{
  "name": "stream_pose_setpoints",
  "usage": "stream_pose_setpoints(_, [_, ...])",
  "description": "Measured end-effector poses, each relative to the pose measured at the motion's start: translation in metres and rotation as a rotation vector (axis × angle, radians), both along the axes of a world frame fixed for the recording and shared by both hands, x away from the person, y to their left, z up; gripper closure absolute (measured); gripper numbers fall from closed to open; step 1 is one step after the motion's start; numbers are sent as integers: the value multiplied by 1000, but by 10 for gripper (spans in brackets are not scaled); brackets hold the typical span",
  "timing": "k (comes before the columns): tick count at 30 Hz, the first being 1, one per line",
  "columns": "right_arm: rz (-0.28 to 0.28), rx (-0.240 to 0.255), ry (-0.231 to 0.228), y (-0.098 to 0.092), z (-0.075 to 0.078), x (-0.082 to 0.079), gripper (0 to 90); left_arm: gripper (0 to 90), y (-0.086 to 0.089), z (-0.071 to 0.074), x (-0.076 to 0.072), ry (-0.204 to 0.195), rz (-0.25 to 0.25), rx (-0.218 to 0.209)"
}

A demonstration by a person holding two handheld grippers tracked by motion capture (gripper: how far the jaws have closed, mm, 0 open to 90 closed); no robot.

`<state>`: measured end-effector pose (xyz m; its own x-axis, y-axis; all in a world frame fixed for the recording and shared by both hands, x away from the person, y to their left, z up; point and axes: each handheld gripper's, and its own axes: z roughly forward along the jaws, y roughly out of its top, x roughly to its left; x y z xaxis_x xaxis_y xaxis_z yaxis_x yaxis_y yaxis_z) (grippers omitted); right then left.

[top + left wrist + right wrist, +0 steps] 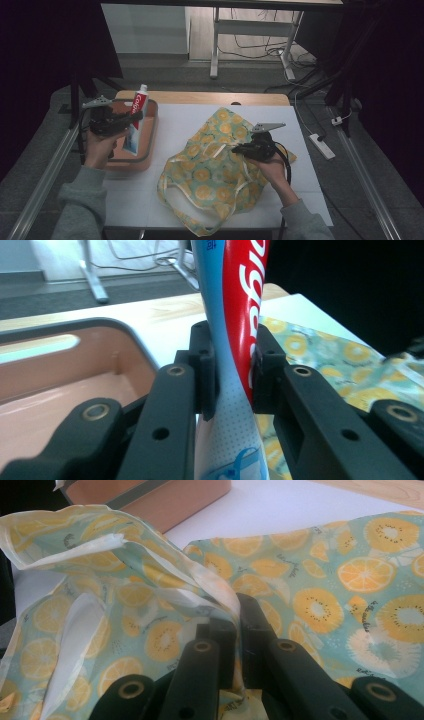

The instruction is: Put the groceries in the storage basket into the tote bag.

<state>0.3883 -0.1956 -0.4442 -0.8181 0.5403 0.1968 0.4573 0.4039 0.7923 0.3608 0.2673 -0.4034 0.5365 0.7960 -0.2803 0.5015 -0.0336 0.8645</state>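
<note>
High view: left tongs (131, 118) at 9 o'clock of the worktop (170, 120), over the orange tray (150, 145), pinching a toothpaste tube (137, 118) about mid-length. Tube is lifted, long axis near upright, white cap end up and tipped slightly toward 1 o'clock, flat crimped end down toward 7 o'clock above the tray floor. Right tongs (239, 148) near centre-right of the worktop, on the fruit-print cloth bag (210, 175), which lies flat, with cream handles looping toward 7 o'clock. White power strip (321, 145) on the floor at 3 o'clock.

Left gripper view: left tongs (234, 372) pressed on the toothpaste tube (235, 330) from both sides, pads touching its red-and-blue body. Tube runs 6 to 12 o'clock through the frame, leaning a little to 1 o'clock. Tray (65, 370) at 9 o'clock below, cloth bag (325, 355) at 3 o'clock, apart from the tube.

Right gripper view: right tongs (238, 630) squeezed together on a fold of the cloth bag (350, 580), pulling the pinched edge up off the layer beneath; raised fabric runs toward 10 o'clock. Tray (165, 495) at 11 o'clock, apart from the bag.
</note>
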Motion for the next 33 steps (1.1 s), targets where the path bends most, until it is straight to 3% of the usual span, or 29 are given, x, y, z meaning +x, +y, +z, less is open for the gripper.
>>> stream_pose_setpoints(5, [-4,-2,-4,-1,1,0,863,759,-8,6,-9,-28,-46,-20])
stream_pose_setpoints(13, [-9,-1,-9,-2,1,0,863,759,-29,8,-18,-50,-116,2])
stream_pose_setpoints(21, [-19,3,-12,-5,2,1,863,759,-51,13,-26,-53,-218,2])
stream_pose_setpoints(29, [-20,6,-17,-5,3,0,863,759,-84,17,-42,-70,-325,37])
stream_pose_setpoints(33, [-19,8,-17,-5,3,1,863,759,-105,13,-47,-59,-376,69])
